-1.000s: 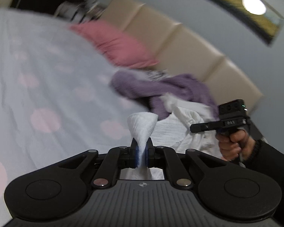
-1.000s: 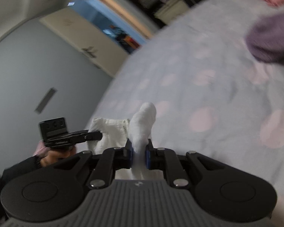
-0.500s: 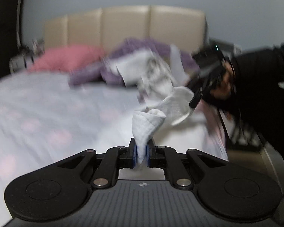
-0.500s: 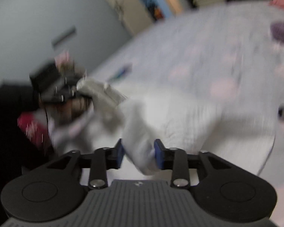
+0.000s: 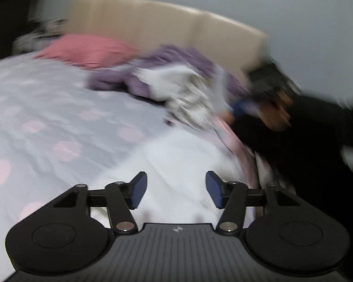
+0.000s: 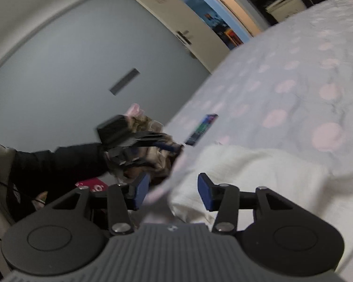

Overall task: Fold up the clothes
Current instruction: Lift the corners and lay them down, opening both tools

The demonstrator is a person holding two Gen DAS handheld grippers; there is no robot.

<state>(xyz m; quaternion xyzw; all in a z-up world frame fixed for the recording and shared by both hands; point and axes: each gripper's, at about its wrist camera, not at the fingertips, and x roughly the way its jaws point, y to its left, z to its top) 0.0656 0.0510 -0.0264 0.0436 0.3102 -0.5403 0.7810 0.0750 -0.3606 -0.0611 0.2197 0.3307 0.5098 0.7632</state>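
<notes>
A white garment (image 5: 176,164) lies flat on the bed near its edge; it also shows in the right wrist view (image 6: 258,171). My left gripper (image 5: 175,191) is open and empty just above it. My right gripper (image 6: 173,191) is open and empty over the garment's edge at the bed's side. The right gripper shows blurred in the left wrist view (image 5: 266,87). The left gripper shows in the right wrist view (image 6: 138,138), off the bed's edge, jaws apart.
A pile of purple and white clothes (image 5: 176,87) and a pink pillow (image 5: 89,49) lie by the beige headboard (image 5: 167,25). The dotted bedsheet (image 6: 294,82) spreads wide. A small dark rectangular object (image 6: 201,129) lies near the bed's edge.
Both grippers held the white garment pinched and lifted; they have opened and let it go, and it now lies on the bed.
</notes>
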